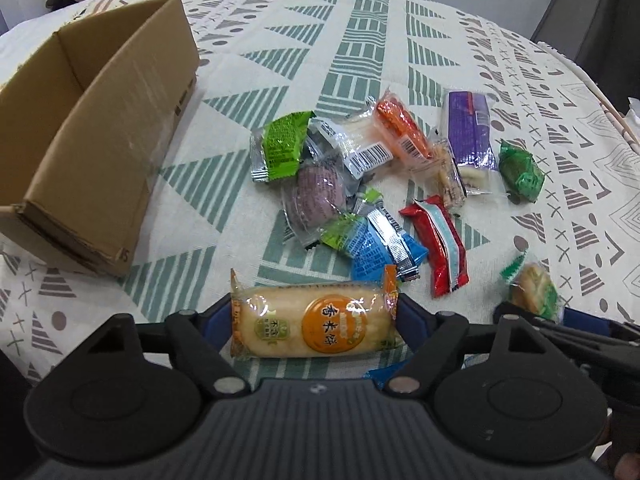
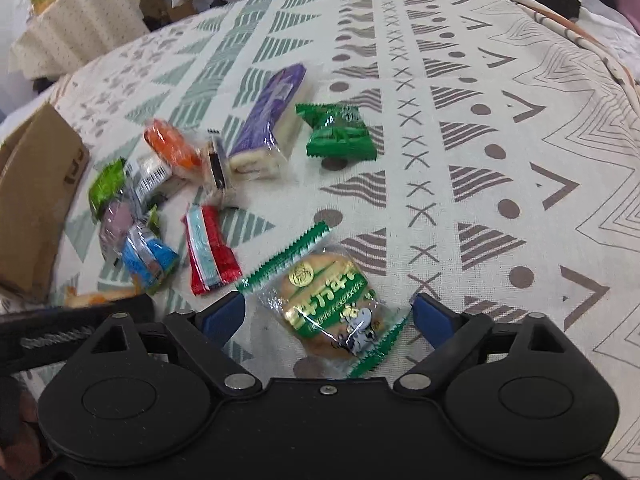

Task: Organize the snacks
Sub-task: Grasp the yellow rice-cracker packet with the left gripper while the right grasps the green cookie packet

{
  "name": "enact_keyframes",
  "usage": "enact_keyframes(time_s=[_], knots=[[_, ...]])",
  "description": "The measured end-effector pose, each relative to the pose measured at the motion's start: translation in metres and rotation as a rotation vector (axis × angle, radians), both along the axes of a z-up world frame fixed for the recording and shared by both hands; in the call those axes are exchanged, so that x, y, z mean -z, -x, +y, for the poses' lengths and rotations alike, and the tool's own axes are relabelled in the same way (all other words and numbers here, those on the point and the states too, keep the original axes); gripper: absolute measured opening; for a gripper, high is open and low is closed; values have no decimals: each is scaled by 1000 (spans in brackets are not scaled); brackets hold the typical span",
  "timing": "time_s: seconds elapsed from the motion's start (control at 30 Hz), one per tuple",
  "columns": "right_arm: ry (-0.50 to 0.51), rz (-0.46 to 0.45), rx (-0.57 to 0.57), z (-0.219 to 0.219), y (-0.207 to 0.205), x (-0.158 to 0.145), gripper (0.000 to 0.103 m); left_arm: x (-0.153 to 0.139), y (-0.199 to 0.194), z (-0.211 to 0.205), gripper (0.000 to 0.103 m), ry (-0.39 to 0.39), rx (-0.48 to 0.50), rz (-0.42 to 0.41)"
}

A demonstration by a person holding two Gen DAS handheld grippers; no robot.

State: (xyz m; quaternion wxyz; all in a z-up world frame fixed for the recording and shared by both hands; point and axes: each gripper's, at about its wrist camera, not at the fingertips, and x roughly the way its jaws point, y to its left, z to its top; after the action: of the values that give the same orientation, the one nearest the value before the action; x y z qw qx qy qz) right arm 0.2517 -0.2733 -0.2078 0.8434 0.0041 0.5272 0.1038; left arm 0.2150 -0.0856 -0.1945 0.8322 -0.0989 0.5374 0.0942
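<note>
Now | left gripper point(image 1: 316, 320) clamps rice cracker point(image 1: 314, 322) | right gripper point(image 2: 326, 316) agape — biscuit pack point(image 2: 332, 308) between

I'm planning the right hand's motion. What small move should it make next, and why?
Probably close the right gripper: its fingers stand wide apart on either side of the green-striped biscuit packet, which lies on the tablecloth ungrasped.

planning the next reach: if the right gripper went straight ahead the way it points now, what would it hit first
Probably the green-striped cookie packet, which already lies between the open right gripper fingers. Beyond it the patterned tablecloth looks bare for a stretch, though depth is hard to judge.
</note>
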Motion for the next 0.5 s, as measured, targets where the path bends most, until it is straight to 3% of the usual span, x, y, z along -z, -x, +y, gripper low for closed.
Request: enact_keyframes(time_s=[0.17,0.5], knots=[[-21,-7,-15,-2,5,-7,52,-7,4,2,81,-15,-5,-14],[-131,-98,12,-9,13,-39,50,-35,16,5,81,-44,-1,-71]])
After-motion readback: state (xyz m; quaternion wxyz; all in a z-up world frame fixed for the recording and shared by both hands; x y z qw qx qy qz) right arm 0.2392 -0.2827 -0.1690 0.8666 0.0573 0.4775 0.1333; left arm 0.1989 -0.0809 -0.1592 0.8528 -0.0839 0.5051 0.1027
